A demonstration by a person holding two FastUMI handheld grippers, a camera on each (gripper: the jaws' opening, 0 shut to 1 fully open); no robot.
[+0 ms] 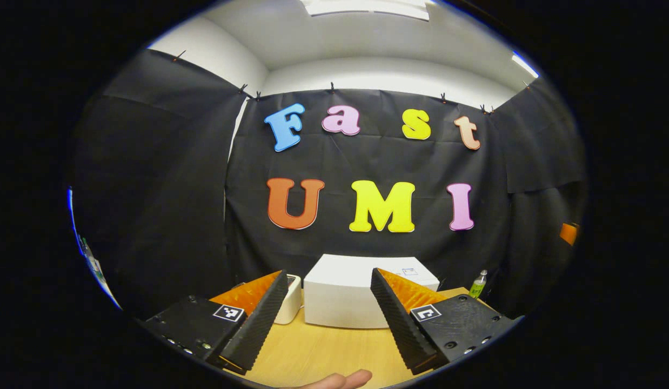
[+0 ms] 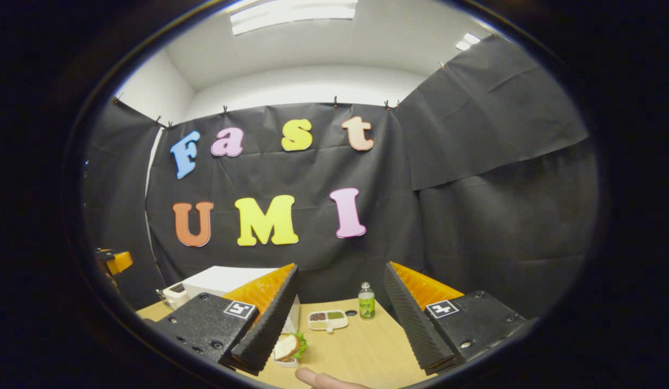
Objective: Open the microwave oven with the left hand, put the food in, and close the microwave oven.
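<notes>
In the left gripper view, my left gripper (image 1: 329, 319) is spread wide with nothing between its fingers, hanging above the near part of the wooden table (image 1: 323, 351). The microwave oven (image 1: 361, 294) lies straight ahead between the two fingers, at the far side of the table against the booth wall; it is a white box, its long axis running left to right across my line of approach, its smooth pale face toward me. I cannot make out a handle or door seam from here, so I judge I must come closer before choosing where to pull. A small white appliance (image 1: 289, 300) sits just beside its left end, a green bottle (image 1: 478, 284) well off to its right, and my fingertip (image 1: 345, 380) shows at the bottom edge. In the right gripper view, my right gripper (image 2: 340, 324) is likewise wide open and empty. The food, a sandwich (image 2: 288, 346) with bread and green leaf on a small dish, lies near, low and left beside the left finger. The microwave oven (image 2: 221, 281) is far left, so my left gripper seems nearer it. A compartment tray (image 2: 327, 320) and the bottle (image 2: 366, 301) stand farther back.
</notes>
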